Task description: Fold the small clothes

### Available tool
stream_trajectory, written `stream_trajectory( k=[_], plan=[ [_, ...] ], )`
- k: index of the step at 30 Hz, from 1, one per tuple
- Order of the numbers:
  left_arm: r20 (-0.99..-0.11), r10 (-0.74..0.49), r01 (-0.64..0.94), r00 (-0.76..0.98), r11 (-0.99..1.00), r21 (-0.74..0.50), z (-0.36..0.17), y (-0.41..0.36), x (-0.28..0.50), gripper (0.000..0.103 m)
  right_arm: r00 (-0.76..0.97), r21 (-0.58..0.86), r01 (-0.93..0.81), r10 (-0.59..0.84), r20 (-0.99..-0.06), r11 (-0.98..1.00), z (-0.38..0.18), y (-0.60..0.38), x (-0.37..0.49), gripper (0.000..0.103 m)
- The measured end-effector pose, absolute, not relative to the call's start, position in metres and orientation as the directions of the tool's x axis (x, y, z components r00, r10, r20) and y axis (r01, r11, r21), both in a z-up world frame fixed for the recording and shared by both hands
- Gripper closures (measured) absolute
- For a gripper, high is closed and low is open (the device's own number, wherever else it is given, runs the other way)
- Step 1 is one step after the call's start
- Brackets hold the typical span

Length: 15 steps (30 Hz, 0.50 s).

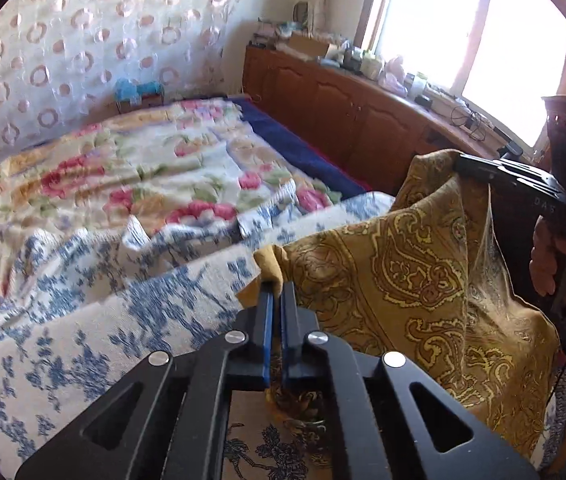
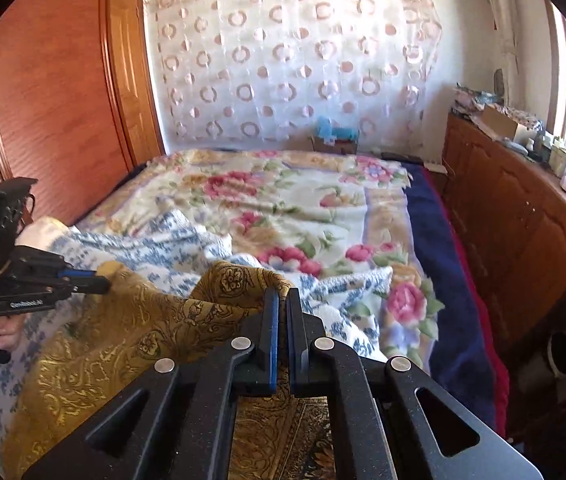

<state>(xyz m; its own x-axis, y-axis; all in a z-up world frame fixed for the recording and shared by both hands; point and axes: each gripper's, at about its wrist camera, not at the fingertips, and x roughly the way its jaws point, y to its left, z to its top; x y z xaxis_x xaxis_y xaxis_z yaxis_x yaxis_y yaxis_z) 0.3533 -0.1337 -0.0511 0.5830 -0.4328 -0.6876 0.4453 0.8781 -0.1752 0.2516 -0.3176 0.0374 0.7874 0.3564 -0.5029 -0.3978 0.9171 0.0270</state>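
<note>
- Daylight is admitted through a window (image 1: 479, 40) ahead and to the right of the left claw (image 1: 279, 288); its panes are blown out to white.
- The bedspread (image 2: 303, 208) ahead of the right claw (image 2: 282, 296) is brightly and evenly lit.
- Straight lines are bent by fisheye distortion, and dark vignetting is seen at the corners.
- Slight softness is noted on the cloth (image 1: 403, 248) just right of the left claw.

Open room is offered over the far floral blanket (image 2: 283, 208). The right is closed off by the wooden cabinet (image 2: 515, 216), the left by the wardrobe (image 2: 51, 92).
</note>
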Motion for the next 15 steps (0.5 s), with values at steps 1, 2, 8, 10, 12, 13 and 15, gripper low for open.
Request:
stream_trajectory(
  k=[1, 2, 8, 10, 12, 13, 15],
  plan=[
    [-0.672, -0.432, 0.436, 0.601, 0.882, -0.177, -0.044, -0.13, 0.353, 0.099, 0.8, 0.027, -0.393, 0.356, -0.483, 0.919, 0.039, -0.32, 0.247, 0.1],
    [-0.647, -0.432, 0.423, 0.628, 0.888, -0.182, -0.036, -0.125, 0.351, 0.099, 0.807, 0.029, -0.39, 0.357, -0.471, 0.92, 0.037, -0.32, 0.244, 0.1],
    [-0.523, -0.449, 0.433, 0.724, 0.887, -0.162, 0.006, -0.125, 0.339, 0.099, 0.844, -0.003, -0.294, 0.258, -0.47, 0.956, 0.027, -0.319, 0.239, 0.101],
    [-0.519, -0.417, 0.421, 0.747, 0.9, -0.116, 0.007, -0.132, 0.338, 0.099, 0.821, 0.011, -0.282, 0.247, -0.515, 0.959, 0.022, -0.319, 0.247, 0.1],
    [-0.545, -0.392, 0.41, 0.742, 0.907, -0.094, 0.004, -0.135, 0.34, 0.099, 0.798, 0.003, -0.257, 0.215, -0.563, 0.966, 0.014, -0.32, 0.257, 0.1],
    [-0.564, -0.387, 0.407, 0.73, 0.908, -0.097, 0.001, -0.134, 0.341, 0.092, 0.801, -0.013, -0.242, 0.192, -0.567, 0.97, 0.012, -0.321, 0.258, 0.092],
    [-0.581, -0.396, 0.409, 0.711, 0.905, -0.116, -0.003, -0.129, 0.34, 0.068, 0.804, -0.04, -0.215, 0.153, -0.574, 0.976, 0.009, -0.324, 0.259, 0.075]
  ],
)
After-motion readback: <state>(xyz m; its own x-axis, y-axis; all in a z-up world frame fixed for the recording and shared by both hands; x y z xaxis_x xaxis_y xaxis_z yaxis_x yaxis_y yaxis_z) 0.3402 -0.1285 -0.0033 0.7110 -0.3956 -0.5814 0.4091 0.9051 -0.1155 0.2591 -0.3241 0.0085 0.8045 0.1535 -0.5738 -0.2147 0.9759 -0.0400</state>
